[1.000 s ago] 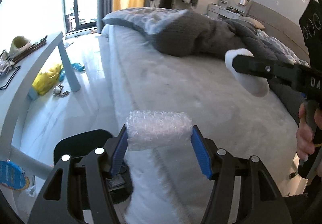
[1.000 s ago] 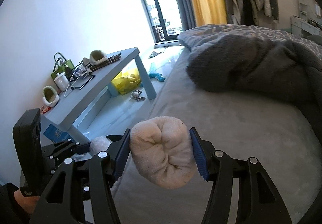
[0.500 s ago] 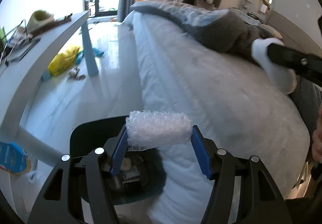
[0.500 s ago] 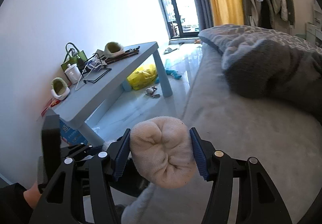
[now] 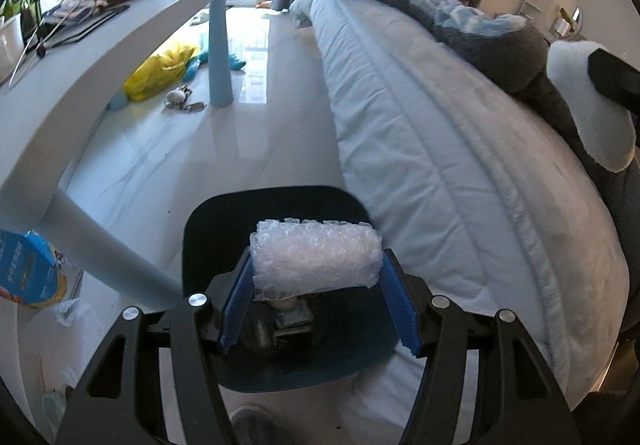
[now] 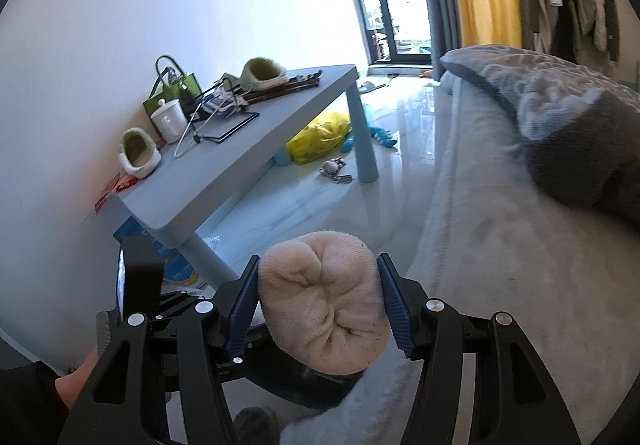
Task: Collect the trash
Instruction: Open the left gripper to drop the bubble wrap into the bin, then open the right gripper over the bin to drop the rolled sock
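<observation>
My left gripper [image 5: 318, 285] is shut on a roll of bubble wrap [image 5: 316, 259], gripped end to end by the blue pads. It hangs right over a dark bin [image 5: 224, 229] on the floor beside the bed, with some scraps inside. My right gripper [image 6: 318, 305] is shut on a balled cream sock [image 6: 324, 305]; the same sock [image 5: 592, 105] shows at the right edge of the left wrist view, over the bed. In the right wrist view the left gripper's body [image 6: 138, 281] sits low at the left, held by a hand.
A pale blue table [image 6: 256, 149] with slippers, a green bag and a white mug stands along the wall. Under it lie a yellow bag [image 5: 160, 73] and small toys. The bed [image 5: 460, 173] with a grey blanket fills the right. A blue packet [image 5: 28, 269] lies near the table leg.
Both grippers moved left off the bed toward the floor. The dark bin came from the lower left to directly under the bubble wrap. Both grips stay the same.
</observation>
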`<action>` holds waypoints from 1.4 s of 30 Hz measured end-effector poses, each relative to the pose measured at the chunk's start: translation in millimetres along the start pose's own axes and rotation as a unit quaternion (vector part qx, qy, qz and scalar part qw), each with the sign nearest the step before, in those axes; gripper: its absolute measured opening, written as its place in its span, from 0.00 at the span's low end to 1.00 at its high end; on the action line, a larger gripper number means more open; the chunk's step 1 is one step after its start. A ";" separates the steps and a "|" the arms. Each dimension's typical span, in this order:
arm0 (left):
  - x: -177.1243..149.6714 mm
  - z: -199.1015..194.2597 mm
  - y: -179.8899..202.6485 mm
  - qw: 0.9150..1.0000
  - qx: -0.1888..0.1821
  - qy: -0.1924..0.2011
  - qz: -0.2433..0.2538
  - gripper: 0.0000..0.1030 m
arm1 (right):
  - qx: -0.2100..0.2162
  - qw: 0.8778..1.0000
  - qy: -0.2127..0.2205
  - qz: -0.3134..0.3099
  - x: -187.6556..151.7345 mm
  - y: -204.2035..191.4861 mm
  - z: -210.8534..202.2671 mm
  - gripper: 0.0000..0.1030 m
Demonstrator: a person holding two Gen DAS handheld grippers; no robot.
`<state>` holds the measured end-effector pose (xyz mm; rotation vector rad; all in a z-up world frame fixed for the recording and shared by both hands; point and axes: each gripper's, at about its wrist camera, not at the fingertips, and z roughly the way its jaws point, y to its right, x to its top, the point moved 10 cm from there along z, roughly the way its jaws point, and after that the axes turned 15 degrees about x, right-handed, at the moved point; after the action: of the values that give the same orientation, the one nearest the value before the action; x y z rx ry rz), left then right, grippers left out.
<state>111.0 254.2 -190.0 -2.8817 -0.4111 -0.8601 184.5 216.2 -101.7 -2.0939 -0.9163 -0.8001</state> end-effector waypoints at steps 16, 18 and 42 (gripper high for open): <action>-21.8 22.6 -35.7 0.999 -0.017 -0.039 -0.021 0.67 | 0.015 0.999 -0.033 -0.010 -5.1 -24.3 58.1 0.57; -22.6 22.0 -39.6 0.999 -0.019 -0.039 -0.021 0.70 | 0.015 0.999 -0.036 -0.010 -6.0 -24.7 63.2 0.57; 15.0 -44.5 -92.8 0.997 -0.007 0.051 -0.061 0.58 | -0.034 0.990 -0.133 0.019 -59.5 4.4 141.7 0.57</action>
<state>73.3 338.6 -142.4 -2.8335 -0.5786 -1.0284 190.4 304.6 -227.4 -2.3101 -0.9959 -0.5459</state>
